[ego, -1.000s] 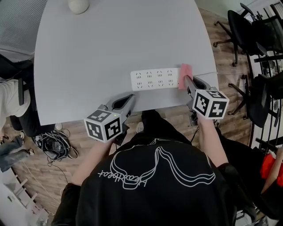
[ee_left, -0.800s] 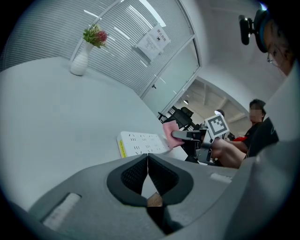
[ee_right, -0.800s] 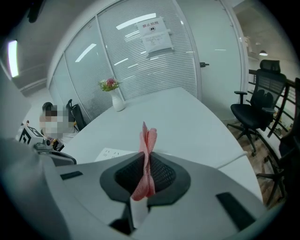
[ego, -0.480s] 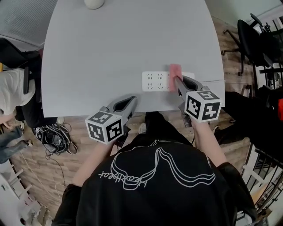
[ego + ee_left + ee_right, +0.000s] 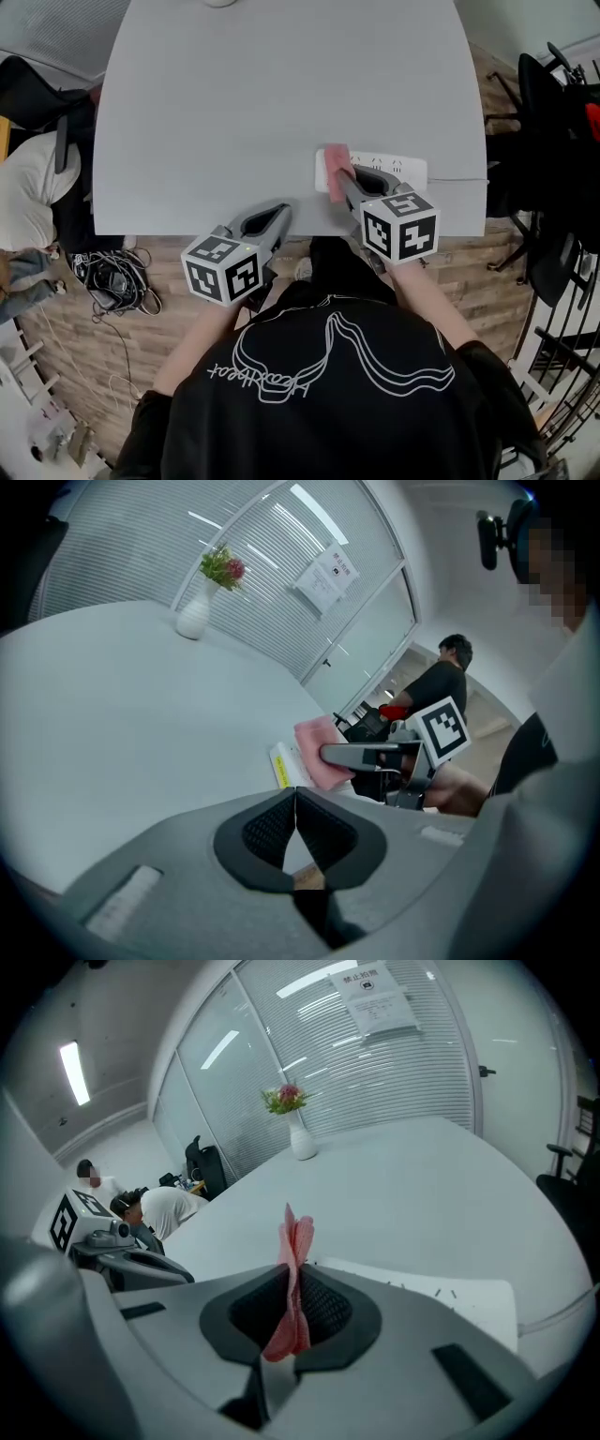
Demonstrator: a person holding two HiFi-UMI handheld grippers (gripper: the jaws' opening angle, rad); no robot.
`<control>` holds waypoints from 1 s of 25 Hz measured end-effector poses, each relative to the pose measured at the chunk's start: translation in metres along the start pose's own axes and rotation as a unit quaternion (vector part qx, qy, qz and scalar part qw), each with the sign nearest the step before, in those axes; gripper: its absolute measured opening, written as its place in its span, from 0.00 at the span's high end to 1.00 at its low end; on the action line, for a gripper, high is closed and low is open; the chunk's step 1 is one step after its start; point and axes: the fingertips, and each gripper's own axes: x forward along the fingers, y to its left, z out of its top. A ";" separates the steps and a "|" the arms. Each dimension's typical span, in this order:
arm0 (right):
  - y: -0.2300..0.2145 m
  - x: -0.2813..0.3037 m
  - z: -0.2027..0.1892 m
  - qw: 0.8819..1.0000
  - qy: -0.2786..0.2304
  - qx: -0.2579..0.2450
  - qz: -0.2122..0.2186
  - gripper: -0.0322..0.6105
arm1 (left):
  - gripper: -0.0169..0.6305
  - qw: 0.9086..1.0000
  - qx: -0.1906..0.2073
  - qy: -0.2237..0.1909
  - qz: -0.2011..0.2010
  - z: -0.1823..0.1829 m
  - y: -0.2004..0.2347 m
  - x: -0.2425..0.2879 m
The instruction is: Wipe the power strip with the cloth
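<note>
the white table (image 5: 234,112) fills most of the head view. the power strip (image 5: 398,170) lies flat on it, close to the near edge on your right.

what has changed is where your right gripper (image 5: 345,180) stands along that strip. a second ago it was at the strip's right end, half a second ago it was past the middle, and now it is at the left end. the sockets to its right are uncovered again. that reads as one full right-to-left stroke along the top face, just about finished.

your left gripper (image 5: 277,214) has not taken part. it sits where it was, at the near table edge and apart from the strip, with its jaws pressed together on nothing.

the right gripper's jaws are clamped on the pink cloth (image 5: 336,171). a fold of it stands up between the pads, and the free part hangs over the strip's left end. contact looks likely, though no view shows it plainly.

for the task, the top has had one pass. you are almost off the end, so judge now whether to make a return stroke or call it wiped.
</note>
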 end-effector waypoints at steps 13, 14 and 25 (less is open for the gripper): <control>0.011 0.025 -0.010 1.000 0.023 -0.015 0.013 0.89 | 0.95 1.000 -0.016 -0.001 0.013 -0.006 0.010 0.002; 0.010 0.025 -0.010 1.000 0.025 -0.015 0.011 0.89 | 0.95 1.000 -0.017 -0.002 0.013 -0.006 0.010 0.002; 0.006 0.026 -0.012 0.999 0.030 -0.017 0.008 0.89 | 0.95 1.000 -0.016 0.001 0.006 -0.002 0.008 0.011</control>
